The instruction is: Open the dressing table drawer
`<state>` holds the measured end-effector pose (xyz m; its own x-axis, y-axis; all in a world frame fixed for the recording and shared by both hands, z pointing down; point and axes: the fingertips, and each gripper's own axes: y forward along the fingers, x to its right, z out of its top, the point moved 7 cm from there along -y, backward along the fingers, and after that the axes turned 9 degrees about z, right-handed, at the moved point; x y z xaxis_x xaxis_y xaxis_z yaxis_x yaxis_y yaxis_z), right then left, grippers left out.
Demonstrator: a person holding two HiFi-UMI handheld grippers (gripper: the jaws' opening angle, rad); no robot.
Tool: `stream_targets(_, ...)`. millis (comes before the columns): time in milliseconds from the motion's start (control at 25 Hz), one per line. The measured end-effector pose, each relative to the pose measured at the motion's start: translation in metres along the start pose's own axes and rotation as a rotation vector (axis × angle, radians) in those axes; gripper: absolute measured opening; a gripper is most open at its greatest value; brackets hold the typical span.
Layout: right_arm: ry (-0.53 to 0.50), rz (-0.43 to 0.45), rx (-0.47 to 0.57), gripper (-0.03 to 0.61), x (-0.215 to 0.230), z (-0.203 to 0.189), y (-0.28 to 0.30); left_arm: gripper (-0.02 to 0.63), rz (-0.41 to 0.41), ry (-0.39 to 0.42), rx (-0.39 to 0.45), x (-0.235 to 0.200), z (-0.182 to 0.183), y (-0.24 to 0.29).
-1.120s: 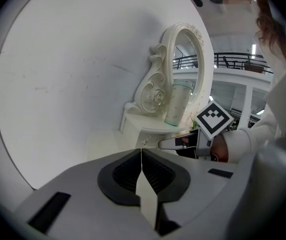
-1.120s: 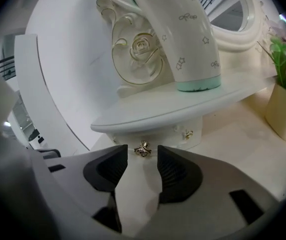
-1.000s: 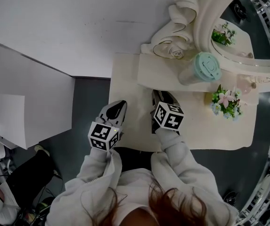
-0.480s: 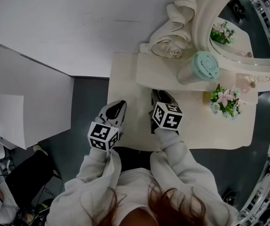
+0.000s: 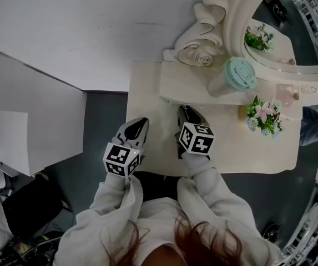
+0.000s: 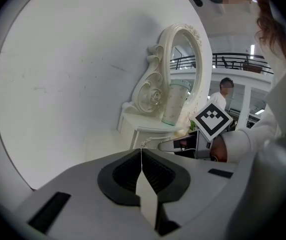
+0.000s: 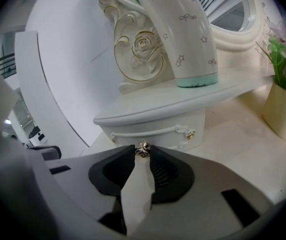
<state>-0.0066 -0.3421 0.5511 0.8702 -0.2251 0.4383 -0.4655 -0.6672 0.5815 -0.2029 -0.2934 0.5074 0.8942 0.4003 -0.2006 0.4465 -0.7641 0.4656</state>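
Right gripper view: the right tool (image 7: 143, 153) has just closed onto the drawer knob (image 7: 143, 149); left tool (image 6: 142, 151) clenched.

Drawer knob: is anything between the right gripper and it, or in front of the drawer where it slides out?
Nothing visible. The jaws of the right gripper have just been closing and now pinch the drawer knob. The tabletop ahead of the drawer is bare; the flower pot stands off to the side.
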Motion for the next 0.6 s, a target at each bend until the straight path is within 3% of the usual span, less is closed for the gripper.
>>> stream_targets(600, -0.010, 0.000, 0.001, 0.107, -0.005, -0.017, -0.017, 0.020, -0.001, 0.013, 0.031, 0.006, -0.003, -0.016)
